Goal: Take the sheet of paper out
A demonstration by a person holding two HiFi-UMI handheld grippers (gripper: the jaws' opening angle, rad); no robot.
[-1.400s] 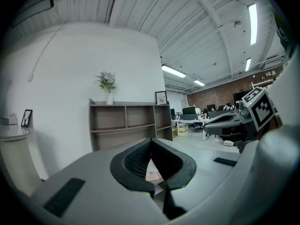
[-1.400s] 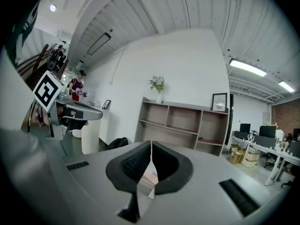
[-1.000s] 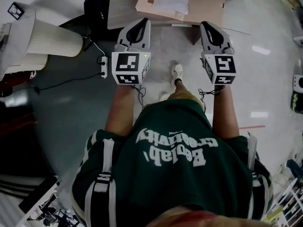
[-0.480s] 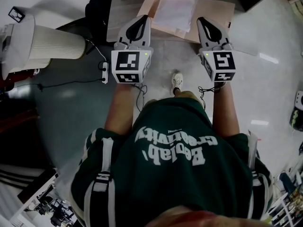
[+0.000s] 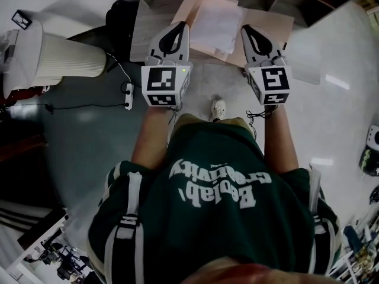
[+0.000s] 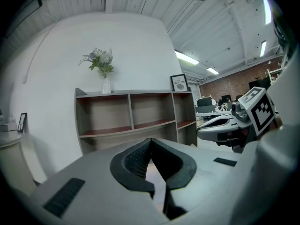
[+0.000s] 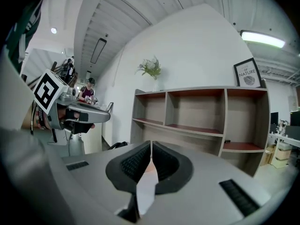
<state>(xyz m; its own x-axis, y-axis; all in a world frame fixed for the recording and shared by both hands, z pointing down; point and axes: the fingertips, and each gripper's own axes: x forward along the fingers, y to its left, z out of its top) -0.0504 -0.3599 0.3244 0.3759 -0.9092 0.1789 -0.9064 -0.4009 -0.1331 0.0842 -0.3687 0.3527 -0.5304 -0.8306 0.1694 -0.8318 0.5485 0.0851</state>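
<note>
Well, left gripper (image 5: pixel 179 28) and right gripper (image 5: pixel 249 31) flank the sheet (image 5: pixel 217 19), both empty.
Held out at 11 and 1 o'clock from the person, both have their jaws clenched on nothing, probably kept closed until they reach the work. Between their tips, at 12 o'clock, the sheet lies on an open folder (image 5: pixel 269 18) on the table (image 5: pixel 141 31), where either gripper could pinch an edge. A shelf (image 6: pixel 136 114) stands beyond.
</note>
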